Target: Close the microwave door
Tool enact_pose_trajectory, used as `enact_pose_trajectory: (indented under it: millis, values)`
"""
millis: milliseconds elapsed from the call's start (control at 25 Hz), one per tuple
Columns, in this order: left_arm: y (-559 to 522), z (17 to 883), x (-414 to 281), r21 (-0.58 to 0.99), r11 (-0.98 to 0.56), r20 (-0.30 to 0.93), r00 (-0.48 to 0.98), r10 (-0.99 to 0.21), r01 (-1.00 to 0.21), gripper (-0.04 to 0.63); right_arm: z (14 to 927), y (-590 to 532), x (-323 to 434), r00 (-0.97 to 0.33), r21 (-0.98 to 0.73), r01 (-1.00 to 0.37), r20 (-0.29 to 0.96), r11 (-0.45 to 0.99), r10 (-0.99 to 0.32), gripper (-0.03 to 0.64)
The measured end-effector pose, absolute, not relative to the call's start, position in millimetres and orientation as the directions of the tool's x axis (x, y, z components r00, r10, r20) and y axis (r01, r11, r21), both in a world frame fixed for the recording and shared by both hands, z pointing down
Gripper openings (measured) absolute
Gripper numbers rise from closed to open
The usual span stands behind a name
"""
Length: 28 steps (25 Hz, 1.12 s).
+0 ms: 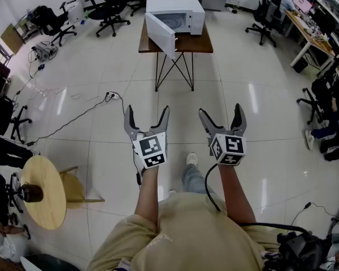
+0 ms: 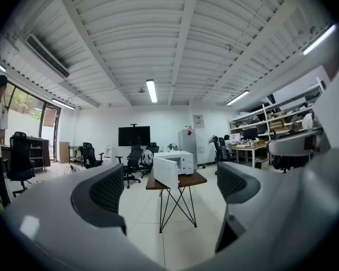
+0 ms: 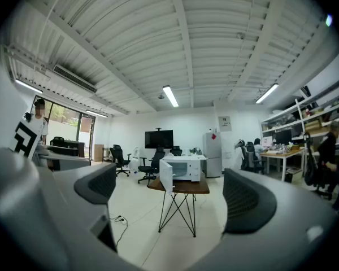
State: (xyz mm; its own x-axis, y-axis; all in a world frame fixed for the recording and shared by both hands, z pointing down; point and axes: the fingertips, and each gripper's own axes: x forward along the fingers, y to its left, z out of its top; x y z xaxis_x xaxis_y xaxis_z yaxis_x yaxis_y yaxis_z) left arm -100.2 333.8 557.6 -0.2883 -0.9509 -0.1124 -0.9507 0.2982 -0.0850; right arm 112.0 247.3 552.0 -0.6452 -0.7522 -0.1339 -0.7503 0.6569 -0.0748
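The microwave (image 1: 183, 10) is set at the far edge of the worktop (image 1: 202, 44), its door (image 1: 160, 34) swung open toward the front left corner. The left gripper (image 1: 147, 119) and right gripper (image 1: 221, 117) are held over the floor (image 1: 101, 72), well apart from the worktop, jaws spread wide and empty

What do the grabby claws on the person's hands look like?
The left gripper and right gripper each have two curved grey jaws with dark ribbed pads and a white cube printed with black square markers. A black cable trails from the right one. The person wears a tan short-sleeved shirt.
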Motion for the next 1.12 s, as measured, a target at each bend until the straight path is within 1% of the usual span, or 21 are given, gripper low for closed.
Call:
enact_pose_trajectory:
  millis: [200,360,520,640,760,840,960,1120]
  values:
    - [252.0,568.9,-89.5,-0.109,0.278,-0.12,-0.265,-0.957,-0.954,0.518,570.4,164.7,108.2,-0.682,-0.071,-0.715,-0.147,0.695,-0.717,0.577]
    - [191.1,560.4,-71.1,-0.087,0.274,-0.124,-0.262,-0.957,-0.958,0.512,551.6,100.6,122.6,-0.698,-0.049,-0.7,-0.168,0.713,-0.696,0.575]
    - [122.4,541.7,-48.0,-0.083,0.258,-0.137,-0.246,-0.96,-0.962,0.512,536.8,25.2,147.6,-0.687,-0.09,-0.701,-0.181,0.708,-0.703,0.569]
    - [79.8,541.4,-48.1,-0.105,0.248,-0.144,-0.233,-0.962,-0.963,0.511,549.6,-19.3,141.4,-0.713,-0.122,-0.668,-0.178,0.734,-0.678,0.558]
    - [49.4,546.8,-63.6,-0.107,0.232,-0.127,-0.218,-0.968,-0.967,0.497,560.0,-39.3,109.0,-0.776,-0.105,-0.597,-0.177,0.795,-0.606,0.555]
    - [33.2,547.1,-86.2,-0.083,0.231,-0.121,-0.22,-0.968,-0.969,0.489,560.0,-50.5,80.7,-0.792,-0.08,-0.579,-0.18,0.811,-0.583,0.554]
    - [-10.0,548.7,-124.2,-0.091,0.216,-0.117,-0.205,-0.972,-0.972,0.489,559.9,-88.7,41.7,-0.785,-0.088,-0.59,-0.172,0.803,-0.596,0.549]
    - [-134.1,541.3,-154.4,-0.093,0.187,-0.08,-0.18,-0.98,-0.978,0.489,545.4,-212.3,16.9,-0.759,-0.125,-0.622,-0.143,0.773,-0.635,0.522]
